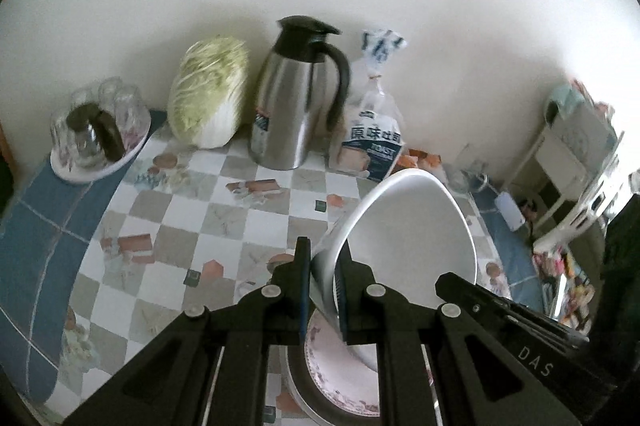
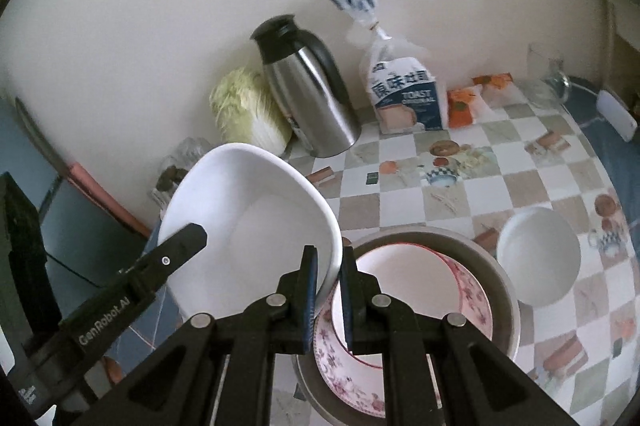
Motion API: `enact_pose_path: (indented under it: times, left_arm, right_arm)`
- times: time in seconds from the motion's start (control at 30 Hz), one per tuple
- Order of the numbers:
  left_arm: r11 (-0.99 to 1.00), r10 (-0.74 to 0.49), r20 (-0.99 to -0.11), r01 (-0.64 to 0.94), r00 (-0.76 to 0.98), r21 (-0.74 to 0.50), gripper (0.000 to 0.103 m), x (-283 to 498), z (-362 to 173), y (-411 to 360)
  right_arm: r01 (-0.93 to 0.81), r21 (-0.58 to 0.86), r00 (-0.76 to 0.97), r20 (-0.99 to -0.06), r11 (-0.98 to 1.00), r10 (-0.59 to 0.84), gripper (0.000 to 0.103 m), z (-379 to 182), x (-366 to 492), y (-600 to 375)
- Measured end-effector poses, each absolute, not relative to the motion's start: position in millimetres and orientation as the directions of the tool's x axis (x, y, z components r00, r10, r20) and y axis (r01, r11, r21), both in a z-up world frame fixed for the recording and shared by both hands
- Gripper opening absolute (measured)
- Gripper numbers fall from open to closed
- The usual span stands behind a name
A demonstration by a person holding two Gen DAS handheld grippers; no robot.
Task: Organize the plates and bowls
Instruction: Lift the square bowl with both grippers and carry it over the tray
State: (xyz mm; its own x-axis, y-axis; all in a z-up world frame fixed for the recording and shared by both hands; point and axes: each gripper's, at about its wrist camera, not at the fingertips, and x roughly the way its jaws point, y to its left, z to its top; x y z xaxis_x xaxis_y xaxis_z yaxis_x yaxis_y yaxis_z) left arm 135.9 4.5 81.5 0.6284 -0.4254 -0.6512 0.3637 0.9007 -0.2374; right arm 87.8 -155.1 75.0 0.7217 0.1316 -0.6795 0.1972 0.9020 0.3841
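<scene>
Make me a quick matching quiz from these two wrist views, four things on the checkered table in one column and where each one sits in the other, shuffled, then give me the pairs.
Things
1. large white square-ish dish
2. pink floral plate
3. small white round bowl
4. steel jug with black handle

Places
A. standing by the wall, between the cabbage and the bread bag
B. lying inside the grey basin
C. lifted, its rim clamped in both sets of jaws
D. alone on the tablecloth, beside the basin

Pairs: 1-C, 2-B, 3-D, 4-A

The left hand-held gripper (image 1: 324, 266) and the right hand-held gripper (image 2: 328, 274) both angle downward, jaws clamped nearly shut.
</scene>
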Motion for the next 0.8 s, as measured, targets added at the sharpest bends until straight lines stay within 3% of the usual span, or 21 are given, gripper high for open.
enact_pose_path:
  times: [0.3,0.8]
  left_arm:
    - [0.892,-0.410,-0.675,0.425,0.614,-0.156,0.011,122,74,-33]
    - [0.896,-0.383,-0.722,0.420,0.575,-0.142,0.011,120,55,-57]
  right_arm:
    - [0.243,0.441,0.743,-0.657,0.864,0.127,0.012,62,62,-188]
    - [0.266,0.466,0.703,-0.693,0.844,0.160,0.012,41,53,-214]
